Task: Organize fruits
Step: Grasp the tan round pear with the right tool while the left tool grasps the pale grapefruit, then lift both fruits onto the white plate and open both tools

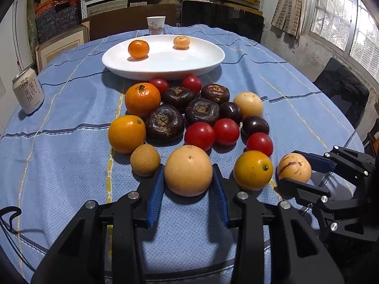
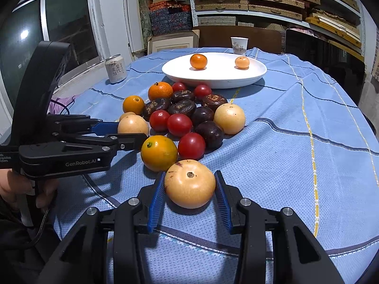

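A heap of fruit lies on the blue cloth: oranges, red tomatoes [image 1: 199, 135], dark brown flat fruits [image 1: 164, 124] and pale yellow round fruits. My left gripper [image 1: 188, 189] is closed around a pale yellow fruit [image 1: 188, 174] at the heap's near edge; it also shows in the right wrist view [image 2: 132, 125]. My right gripper [image 2: 189, 194] is closed around a pale fruit with purple streaks [image 2: 190, 184], resting on the cloth; it shows at the right in the left wrist view [image 1: 294, 168]. A white plate [image 1: 165, 66] beyond the heap holds two small oranges [image 1: 138, 49].
A white drink can [image 1: 28, 94] stands at the far left of the table. A paper cup [image 1: 155, 25] stands behind the plate. Chairs and shelves of boxes lie beyond the table's far edge. A person's hand holds the left gripper's handle [image 2: 45, 189].
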Demonstrator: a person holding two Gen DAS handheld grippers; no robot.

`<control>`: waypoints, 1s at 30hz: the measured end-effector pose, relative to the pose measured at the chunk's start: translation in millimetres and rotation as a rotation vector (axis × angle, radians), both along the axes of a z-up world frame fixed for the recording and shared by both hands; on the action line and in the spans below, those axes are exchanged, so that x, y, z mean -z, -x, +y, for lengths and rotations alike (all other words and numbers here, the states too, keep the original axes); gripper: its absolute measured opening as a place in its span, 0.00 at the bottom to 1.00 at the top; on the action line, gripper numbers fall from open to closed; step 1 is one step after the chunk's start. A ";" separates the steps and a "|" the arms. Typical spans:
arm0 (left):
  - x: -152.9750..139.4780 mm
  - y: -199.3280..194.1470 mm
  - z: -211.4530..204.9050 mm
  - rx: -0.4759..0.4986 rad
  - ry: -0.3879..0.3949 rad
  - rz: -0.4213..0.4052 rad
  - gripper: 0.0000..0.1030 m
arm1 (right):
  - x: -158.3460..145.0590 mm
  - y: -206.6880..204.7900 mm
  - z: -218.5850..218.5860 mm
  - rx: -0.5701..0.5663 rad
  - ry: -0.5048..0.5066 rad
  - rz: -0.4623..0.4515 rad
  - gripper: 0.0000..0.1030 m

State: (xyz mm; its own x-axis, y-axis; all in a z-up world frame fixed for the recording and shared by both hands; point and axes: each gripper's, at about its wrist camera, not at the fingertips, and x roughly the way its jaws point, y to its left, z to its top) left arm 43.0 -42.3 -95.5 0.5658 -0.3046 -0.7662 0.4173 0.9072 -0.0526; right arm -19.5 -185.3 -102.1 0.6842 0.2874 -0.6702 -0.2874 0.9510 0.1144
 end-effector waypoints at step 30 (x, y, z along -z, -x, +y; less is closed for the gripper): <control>-75.2 -16.6 28.0 -0.038 0.070 -0.114 0.37 | -71.8 -26.2 -10.6 -0.003 -0.034 -0.107 0.40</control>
State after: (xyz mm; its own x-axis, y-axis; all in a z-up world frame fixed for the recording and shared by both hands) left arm 59.6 -14.3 -20.3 0.6602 -0.3314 -0.6741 0.3893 0.9184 -0.0703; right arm 6.7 -195.9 -30.4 0.7503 0.3108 -0.5835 -0.3023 0.9462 0.1153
